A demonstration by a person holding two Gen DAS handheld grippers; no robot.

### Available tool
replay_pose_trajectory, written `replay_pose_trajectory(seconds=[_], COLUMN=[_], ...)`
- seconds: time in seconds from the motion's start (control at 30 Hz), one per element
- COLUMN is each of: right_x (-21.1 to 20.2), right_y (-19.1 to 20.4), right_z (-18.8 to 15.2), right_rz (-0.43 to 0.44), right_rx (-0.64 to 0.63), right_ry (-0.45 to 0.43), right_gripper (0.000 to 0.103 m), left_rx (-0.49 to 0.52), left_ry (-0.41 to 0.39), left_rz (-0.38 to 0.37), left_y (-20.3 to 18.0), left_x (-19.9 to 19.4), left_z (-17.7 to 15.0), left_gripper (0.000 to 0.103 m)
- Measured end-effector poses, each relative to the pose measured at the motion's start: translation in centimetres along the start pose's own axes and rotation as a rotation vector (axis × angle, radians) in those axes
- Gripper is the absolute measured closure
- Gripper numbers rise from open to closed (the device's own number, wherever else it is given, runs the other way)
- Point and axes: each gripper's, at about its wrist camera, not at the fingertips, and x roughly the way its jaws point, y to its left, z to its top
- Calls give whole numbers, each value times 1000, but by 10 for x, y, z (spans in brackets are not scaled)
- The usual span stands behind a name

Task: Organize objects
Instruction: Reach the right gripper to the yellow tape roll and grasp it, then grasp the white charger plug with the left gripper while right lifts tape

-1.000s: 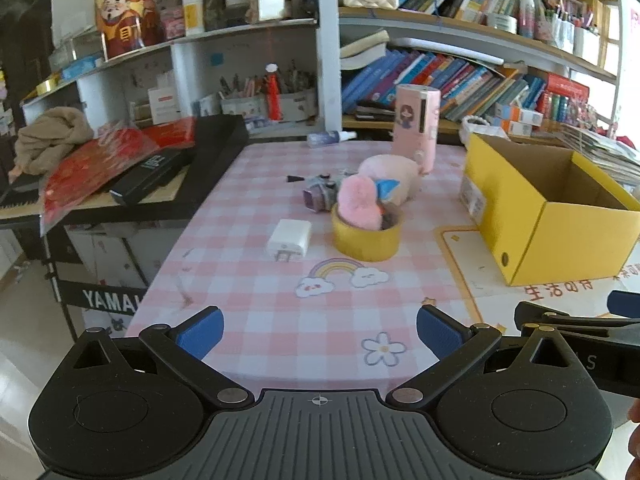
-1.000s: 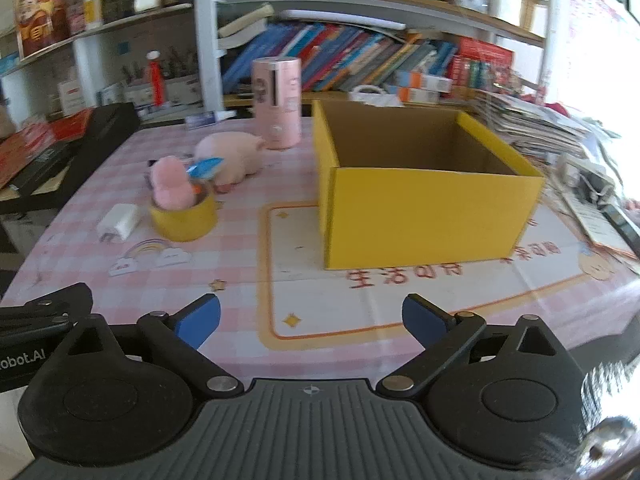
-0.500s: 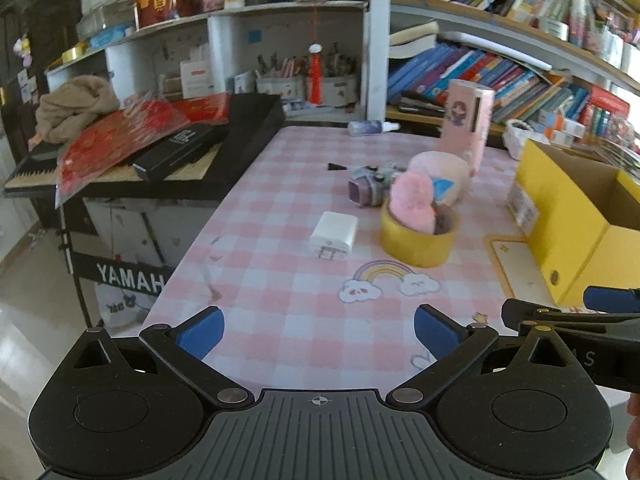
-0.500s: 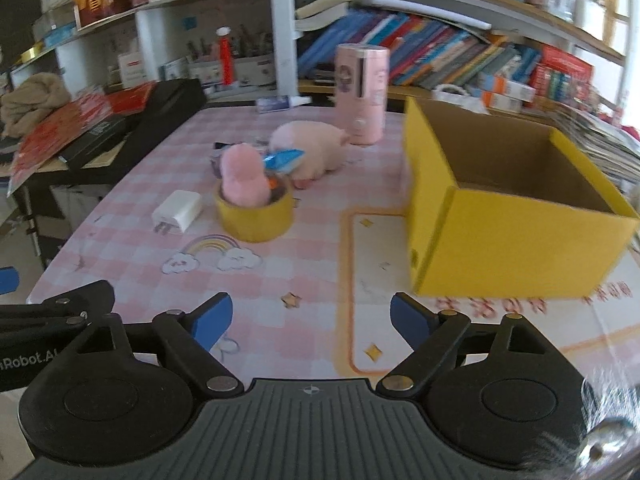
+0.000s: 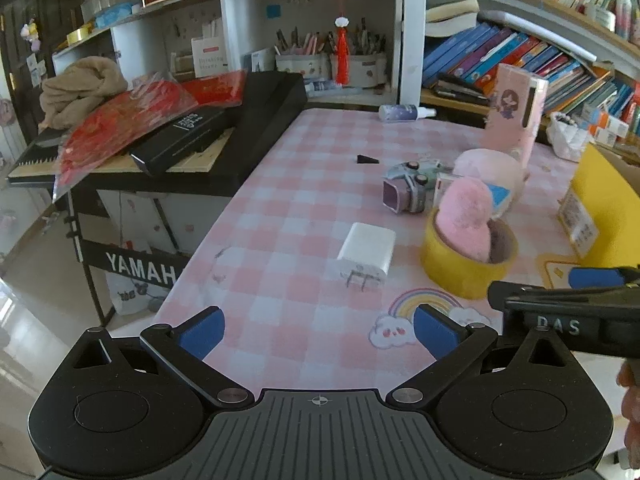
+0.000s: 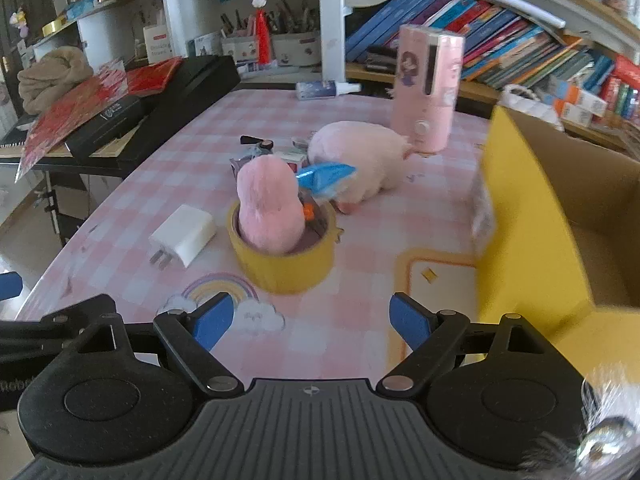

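On the pink checked table lie a white charger plug, a yellow tape roll with a pink fluffy ball in it, a pale pink plush, a small purple toy camera and a tall pink cylinder. An open yellow box stands at the right. My left gripper is open above the near table edge, short of the charger. My right gripper is open and empty, just in front of the tape roll.
A black keyboard stand with red packets, a black case and a brown cloth stands left of the table. Shelves of books and pen pots line the back. A small spray bottle lies at the table's far edge.
Both grippers have moved left and closer to the table; the tape roll and charger loom larger. The right gripper's jaws have narrowed a little. The box has slid to the right of both views.
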Motion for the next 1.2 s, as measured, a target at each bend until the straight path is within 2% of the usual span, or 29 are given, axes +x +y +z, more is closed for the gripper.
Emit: replay_pose_trajectory(seconds=[0.33,0.57,0.83,1.03,1.1,1.2], right_x=[65,82,23,-7,-16,-23], right_y=[6,2,-24,-44,-50,-56], right_z=[31,44,61,70,70,70], right_rz=[69,144,210,133,105,81], right_rx=[-103,-135,-57,-3,7,17], right_ry=[52,71,-100,-202,-242,-278], right_gripper=[17,20,21,21,21,20], left_rx=[5,32,65,86,98,102], left_ry=[48,59,69,45,29,35], left_rz=[27,12,-33,-63,-46,-34], left_y=[2,-5,-18,-31,-34,-33], left_x=[27,37,59,72,75,83], left_z=[15,24,33,42,44,45], left_gripper=[2,2,5,7,14,18])
